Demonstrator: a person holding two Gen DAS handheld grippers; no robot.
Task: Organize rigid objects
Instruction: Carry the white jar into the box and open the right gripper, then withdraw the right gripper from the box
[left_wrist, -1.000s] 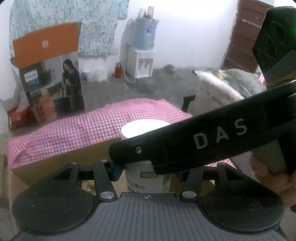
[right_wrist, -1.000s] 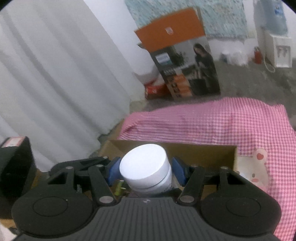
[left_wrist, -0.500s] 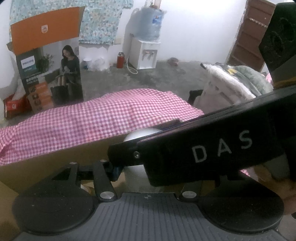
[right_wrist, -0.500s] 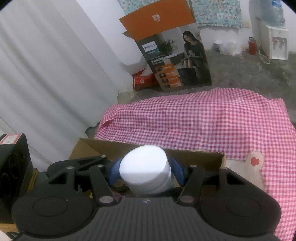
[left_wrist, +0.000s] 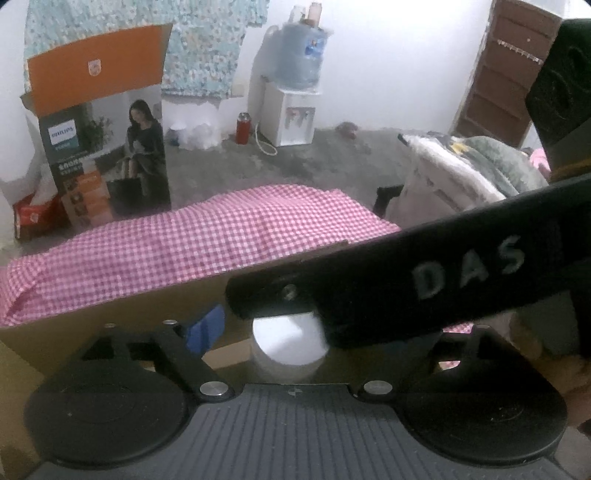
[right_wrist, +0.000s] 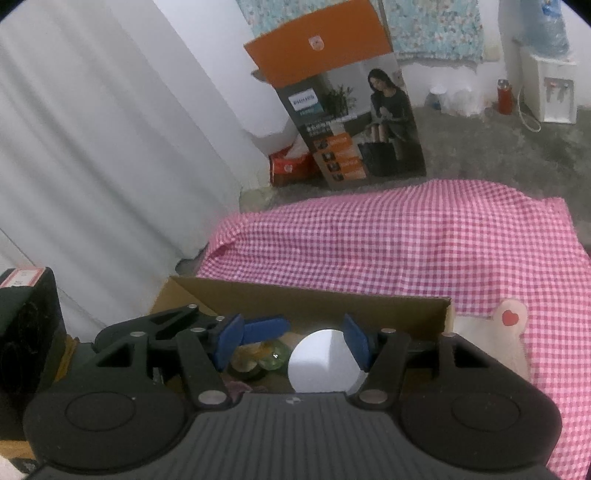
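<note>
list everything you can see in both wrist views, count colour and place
white-lidded jar: one, white, down inside the cardboard box, between both grippers' pads
cardboard box: one, brown, nearest the cameras
small items: several, greenish, in the box left of the jar
checked cloth: one, pink and white, beyond the box
appliance carton: one, orange and dark, on the floor
water dispenser: one, white, by the far wall
left hand-held gripper: one, black, blue pads, jaws opening
right hand-held gripper: one, black, jaws opening
</note>
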